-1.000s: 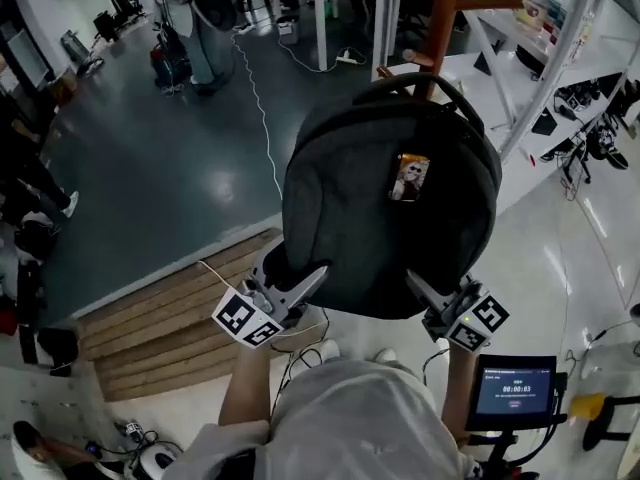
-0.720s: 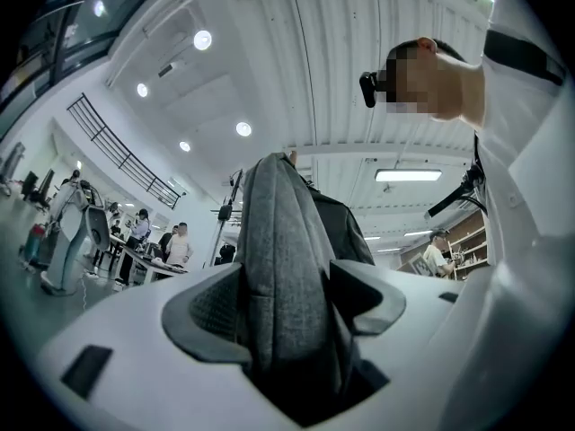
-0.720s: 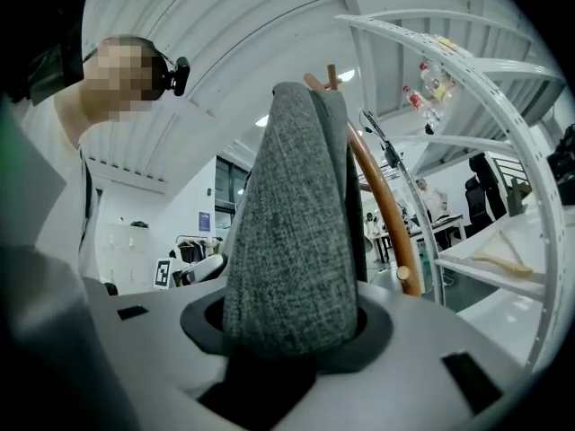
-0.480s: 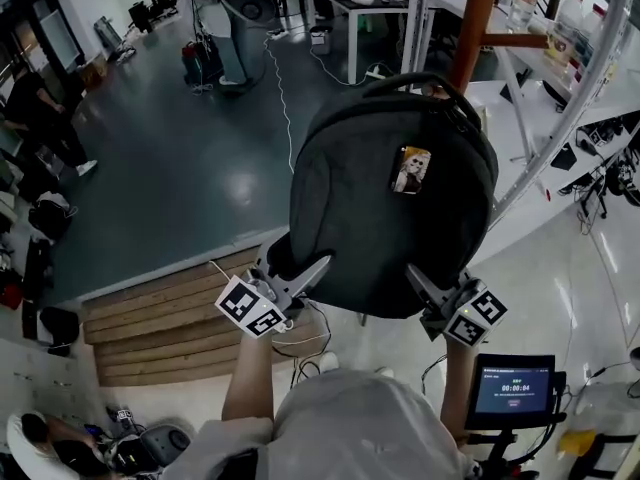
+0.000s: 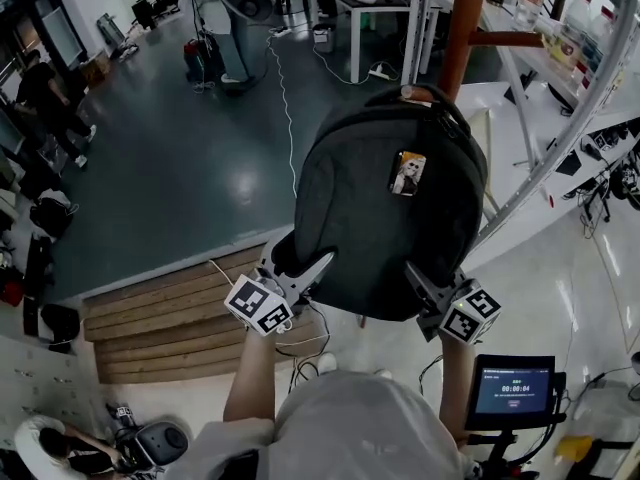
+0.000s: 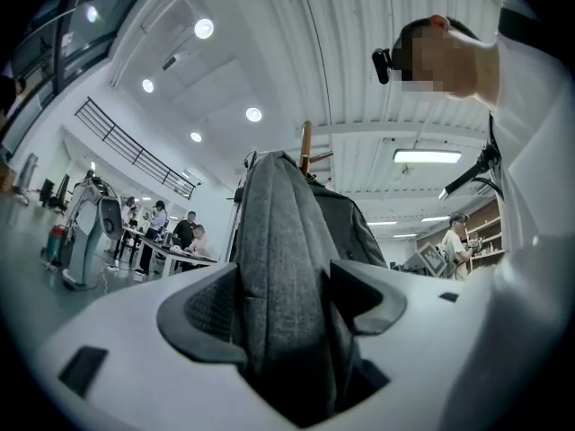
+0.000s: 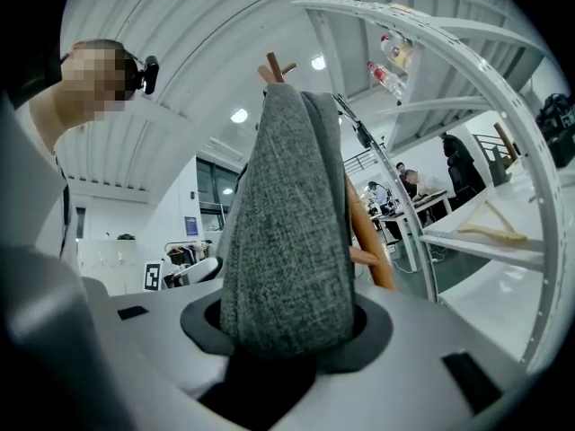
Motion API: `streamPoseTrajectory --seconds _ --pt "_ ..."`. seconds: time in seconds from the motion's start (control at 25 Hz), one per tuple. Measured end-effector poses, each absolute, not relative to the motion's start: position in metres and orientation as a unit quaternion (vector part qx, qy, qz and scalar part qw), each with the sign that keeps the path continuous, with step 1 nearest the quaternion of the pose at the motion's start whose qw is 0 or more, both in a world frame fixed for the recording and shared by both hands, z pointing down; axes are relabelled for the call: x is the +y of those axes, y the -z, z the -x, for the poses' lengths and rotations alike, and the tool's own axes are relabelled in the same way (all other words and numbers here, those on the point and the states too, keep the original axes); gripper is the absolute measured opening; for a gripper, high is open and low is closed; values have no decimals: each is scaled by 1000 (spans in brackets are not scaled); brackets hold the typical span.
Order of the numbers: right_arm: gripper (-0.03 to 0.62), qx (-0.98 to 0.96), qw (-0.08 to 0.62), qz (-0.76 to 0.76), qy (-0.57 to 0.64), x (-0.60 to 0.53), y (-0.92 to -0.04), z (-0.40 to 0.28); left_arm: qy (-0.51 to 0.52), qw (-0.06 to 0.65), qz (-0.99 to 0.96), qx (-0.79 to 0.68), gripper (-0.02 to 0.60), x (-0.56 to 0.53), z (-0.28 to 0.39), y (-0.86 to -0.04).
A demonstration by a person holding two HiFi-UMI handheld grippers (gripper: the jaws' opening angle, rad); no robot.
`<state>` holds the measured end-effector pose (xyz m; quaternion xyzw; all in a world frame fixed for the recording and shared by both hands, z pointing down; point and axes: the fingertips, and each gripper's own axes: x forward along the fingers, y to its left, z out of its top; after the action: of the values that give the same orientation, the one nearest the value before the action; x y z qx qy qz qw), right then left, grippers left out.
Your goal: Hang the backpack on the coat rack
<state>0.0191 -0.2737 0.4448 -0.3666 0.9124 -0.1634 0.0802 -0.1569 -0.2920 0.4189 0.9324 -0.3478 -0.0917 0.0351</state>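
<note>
The grey backpack (image 5: pixel 390 208) is hanging upright in the air, with the brown rack (image 5: pixel 467 18) rising just behind its top. The head view is showing the whole bag from above. Its top handle (image 5: pixel 428 95) is lying right against the rack, where a pale peg tip (image 5: pixel 412 91) is poking out. Whether the handle is sitting on that peg I cannot tell.

The gripper views are showing what the head view is missing. The left gripper (image 5: pixel 298 266) is clamping a thick fold of grey fabric at the bag's lower left edge. The right gripper (image 5: pixel 432 286) is pinching the fabric at the lower right edge. Both pairs of jaws are pressing on cloth.

The right gripper view is also catching the rack's forked top above the bag and a stretch of its shaft beside the bag. The left gripper view is giving only a sliver of the rack over the bag's ridge. A small picture patch (image 5: pixel 408 173) on the bag's front is appearing in the head view alone.

The bag is hiding the rack's lower part, and the rack's top is running out of the head view's frame.
</note>
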Motion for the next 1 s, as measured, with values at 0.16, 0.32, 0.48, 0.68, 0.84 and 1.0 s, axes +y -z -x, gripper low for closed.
streamPoseTrajectory --seconds 0.16,0.32,0.48,0.68,0.84,1.0 --pt "195 909 82 380 151 -280 -451 -19 77 -27 -919 -387 310 -285 166 -398" --pt "196 905 66 400 129 -290 -465 -17 135 -95 -919 -358 310 -258 152 -335" --pt "196 898 65 420 114 -299 -474 -13 24 -135 -958 -251 310 -243 66 -351" --pt "199 902 87 411 98 -298 -483 -5 22 -148 -975 -165 308 -242 -28 -356" --pt "212 901 120 404 103 -295 -494 -4 63 -130 -969 -198 184 -275 -36 -352" --pt "244 896 139 394 148 -273 -519 -10 87 -82 -969 -215 173 -293 -29 -360"
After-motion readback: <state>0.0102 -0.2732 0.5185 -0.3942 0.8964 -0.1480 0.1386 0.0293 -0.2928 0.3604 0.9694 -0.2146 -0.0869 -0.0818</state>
